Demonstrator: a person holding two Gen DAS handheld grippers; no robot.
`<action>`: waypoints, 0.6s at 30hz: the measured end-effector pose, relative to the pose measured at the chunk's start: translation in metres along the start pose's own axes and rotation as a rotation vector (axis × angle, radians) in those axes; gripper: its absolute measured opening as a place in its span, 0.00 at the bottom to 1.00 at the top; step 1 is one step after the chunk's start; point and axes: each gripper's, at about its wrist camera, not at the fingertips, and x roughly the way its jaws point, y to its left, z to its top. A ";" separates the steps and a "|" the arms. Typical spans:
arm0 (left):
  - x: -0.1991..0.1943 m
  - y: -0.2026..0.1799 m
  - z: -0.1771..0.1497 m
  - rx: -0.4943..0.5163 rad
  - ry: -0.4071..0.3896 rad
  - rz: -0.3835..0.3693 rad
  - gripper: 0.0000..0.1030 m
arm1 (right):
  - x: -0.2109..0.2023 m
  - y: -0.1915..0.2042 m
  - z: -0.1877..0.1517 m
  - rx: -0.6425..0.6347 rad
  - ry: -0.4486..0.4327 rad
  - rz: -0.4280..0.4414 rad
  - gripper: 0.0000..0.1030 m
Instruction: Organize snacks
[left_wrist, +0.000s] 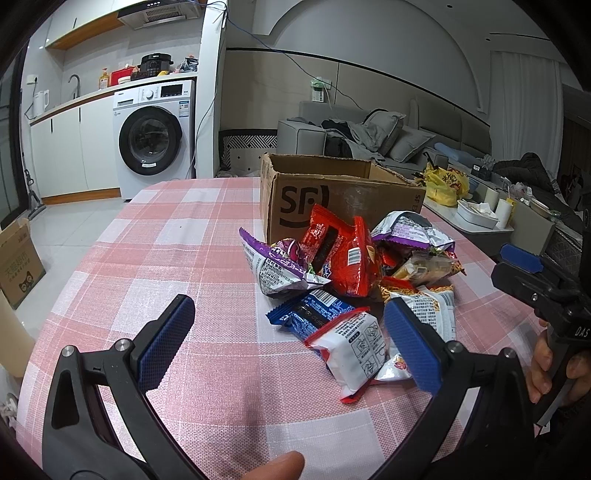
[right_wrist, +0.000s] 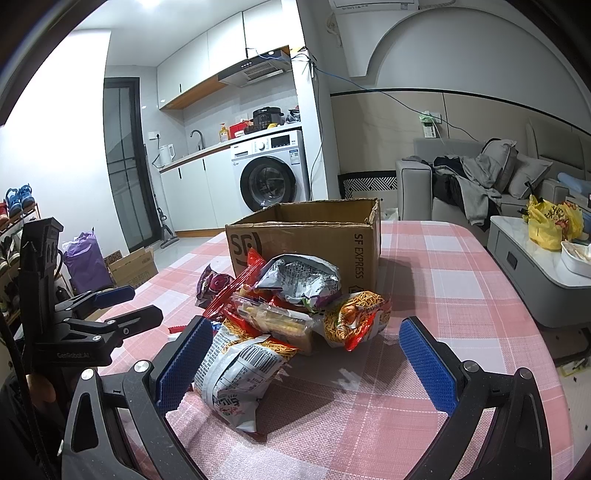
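Observation:
A pile of snack packets (left_wrist: 351, 273) lies on the pink checked tablecloth (left_wrist: 177, 236) in front of an open SF cardboard box (left_wrist: 332, 192). My left gripper (left_wrist: 288, 339) is open and empty, its right finger beside a white and red packet (left_wrist: 351, 350) and a blue packet (left_wrist: 314, 314). In the right wrist view the pile (right_wrist: 291, 306) sits before the box (right_wrist: 310, 236). My right gripper (right_wrist: 306, 365) is open and empty, with a white noodle packet (right_wrist: 236, 380) against its left finger. The right gripper shows at the left view's right edge (left_wrist: 524, 266).
A low white coffee table (right_wrist: 532, 258) with a yellow bag (right_wrist: 550, 221) stands right of the table. A grey sofa (right_wrist: 480, 177) is behind it. A washing machine (left_wrist: 151, 140) and cardboard boxes on the floor (left_wrist: 18, 262) are to the left.

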 end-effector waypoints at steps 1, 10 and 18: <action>0.000 0.000 0.000 0.000 -0.001 0.000 0.99 | -0.001 0.000 0.000 -0.001 0.000 0.000 1.00; 0.002 0.009 0.001 -0.002 0.003 0.009 0.99 | -0.001 0.000 0.000 0.000 0.000 -0.001 1.00; 0.009 -0.001 -0.001 0.027 0.037 0.031 0.99 | 0.001 -0.004 0.000 0.018 0.017 -0.015 1.00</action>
